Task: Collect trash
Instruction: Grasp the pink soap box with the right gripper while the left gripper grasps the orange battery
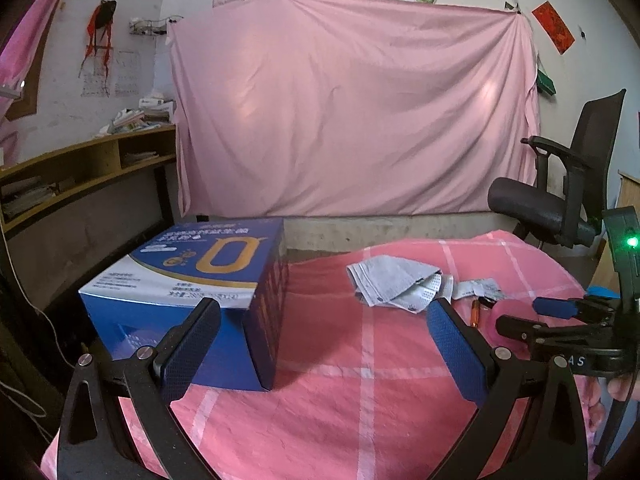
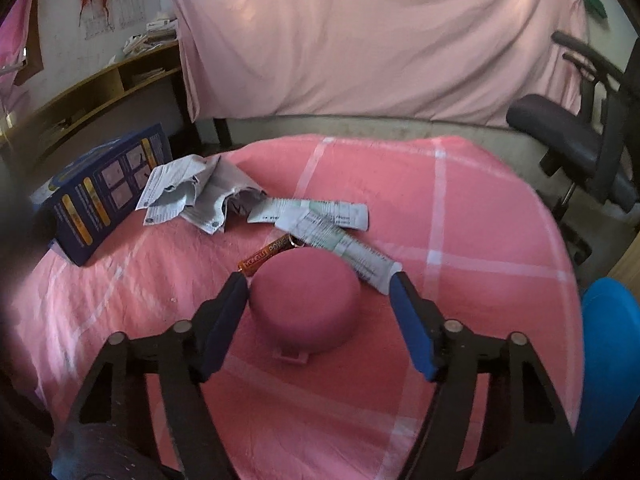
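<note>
A round pink case (image 2: 306, 304) lies on the pink checked cloth (image 2: 460, 208). My right gripper (image 2: 318, 284) is open, its blue fingers on either side of the case; whether they touch it I cannot tell. An orange battery (image 2: 266, 258), folded paper strips (image 2: 320, 220) and crumpled grey paper (image 2: 192, 196) lie just beyond. My left gripper (image 1: 324, 308) is open and empty, low over the cloth beside a blue box (image 1: 192, 292). The crumpled paper (image 1: 396, 282), the battery (image 1: 475, 312) and my right gripper (image 1: 556, 308) show in the left wrist view.
A black office chair (image 1: 560, 192) stands at the right beyond the table. A wooden shelf (image 1: 80, 172) with papers runs along the left wall. A pink sheet (image 1: 352, 100) hangs behind. A blue round object (image 2: 612, 360) sits off the table's right edge.
</note>
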Available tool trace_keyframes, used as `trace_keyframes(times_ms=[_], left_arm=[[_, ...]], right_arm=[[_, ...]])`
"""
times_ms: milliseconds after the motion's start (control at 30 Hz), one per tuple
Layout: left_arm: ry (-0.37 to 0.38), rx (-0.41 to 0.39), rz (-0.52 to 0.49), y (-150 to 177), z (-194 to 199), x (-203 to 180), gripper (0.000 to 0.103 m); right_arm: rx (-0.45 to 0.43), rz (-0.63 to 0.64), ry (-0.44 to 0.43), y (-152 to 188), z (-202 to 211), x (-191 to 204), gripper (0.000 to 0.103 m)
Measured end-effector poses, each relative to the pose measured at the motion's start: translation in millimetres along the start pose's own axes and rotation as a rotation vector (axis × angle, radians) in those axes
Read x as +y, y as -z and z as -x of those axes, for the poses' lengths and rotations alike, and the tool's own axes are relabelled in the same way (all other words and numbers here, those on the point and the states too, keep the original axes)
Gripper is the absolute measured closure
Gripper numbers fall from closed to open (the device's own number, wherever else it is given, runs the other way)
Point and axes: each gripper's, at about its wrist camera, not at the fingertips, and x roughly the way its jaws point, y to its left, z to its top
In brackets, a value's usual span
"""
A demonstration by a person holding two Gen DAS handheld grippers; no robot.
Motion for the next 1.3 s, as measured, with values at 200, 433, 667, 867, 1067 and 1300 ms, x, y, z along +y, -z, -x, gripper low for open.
trace_keyframes(times_ms=[200, 433, 667, 867, 1067, 1300], left_arm=[[0.022, 0.039, -0.020, 1, -5, -8, 0.003], [0.062, 0.097, -0.047, 1, -17, -23, 0.004], [0.188, 0.213, -0.097, 1, -42, -53, 0.025], [0.273, 0.323, -0.130, -1, -68, -77, 0.049], [0.307, 0.361, -0.135, -11, -87, -91, 0.055], [0.321, 0.396, -0.143, -13, -98, -101, 0.072]], right_arm=[[0.005, -0.004, 0.001, 4, 5, -4, 0.022], [0.001, -0.030, 0.033, 11, 20, -25, 0.022], [-0.001, -0.059, 0.059, 15, 32, -45, 0.022], [-0.004, -0.064, 0.081, 20, 41, -54, 0.022], [-0.006, -0.081, 0.076, 24, 43, -59, 0.022], [-0.006, -0.094, 0.070, 25, 43, -58, 0.022]])
